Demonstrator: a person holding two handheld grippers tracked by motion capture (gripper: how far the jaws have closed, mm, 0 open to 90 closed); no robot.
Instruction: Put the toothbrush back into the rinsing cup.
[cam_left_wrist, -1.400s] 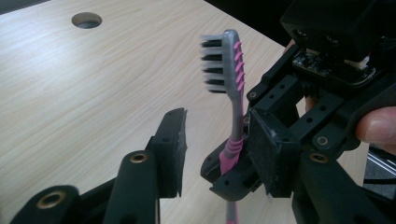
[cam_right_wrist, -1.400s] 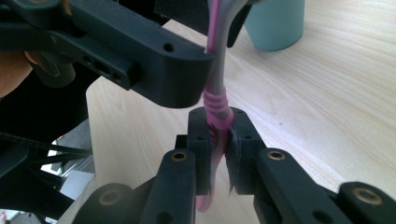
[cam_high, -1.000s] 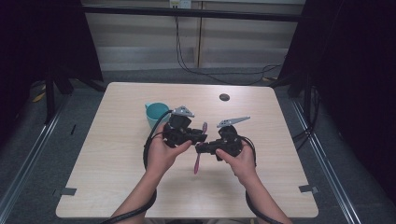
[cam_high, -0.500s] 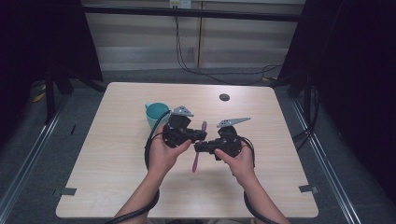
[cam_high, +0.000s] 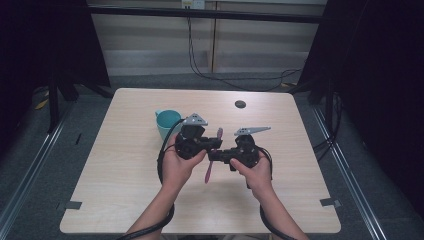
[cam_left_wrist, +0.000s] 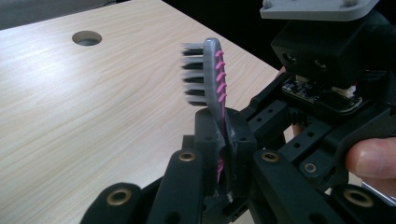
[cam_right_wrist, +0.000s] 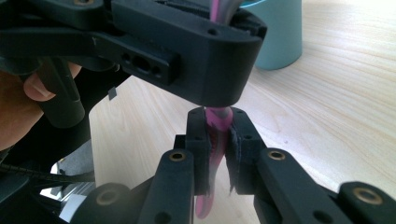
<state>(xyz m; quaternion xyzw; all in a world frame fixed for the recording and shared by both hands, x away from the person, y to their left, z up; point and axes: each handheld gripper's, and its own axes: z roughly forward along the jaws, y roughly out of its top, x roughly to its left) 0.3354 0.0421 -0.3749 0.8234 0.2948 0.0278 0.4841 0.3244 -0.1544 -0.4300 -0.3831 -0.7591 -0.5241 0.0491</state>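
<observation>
A pink and grey toothbrush (cam_high: 208, 170) hangs above the middle of the table, held by both grippers. My left gripper (cam_high: 214, 144) is shut on its neck just below the bristle head (cam_left_wrist: 205, 74), which points up and away. My right gripper (cam_high: 214, 157) is shut on the pink handle (cam_right_wrist: 215, 130) lower down, its jaws facing the left one. The handle's tail sticks out below the two grippers toward the person. In the right gripper view the left gripper (cam_right_wrist: 187, 46) sits directly above my own jaws.
A teal cup (cam_high: 167, 123) stands upright on the table just behind the left hand, seen again as the cup (cam_right_wrist: 276, 32) beyond the jaws. A round cable hole (cam_high: 240, 104) lies near the table's far edge. Cables loop from both grippers around the forearms.
Both grippers keep their hold on the toothbrush. The hands have barely shifted over the table.
</observation>
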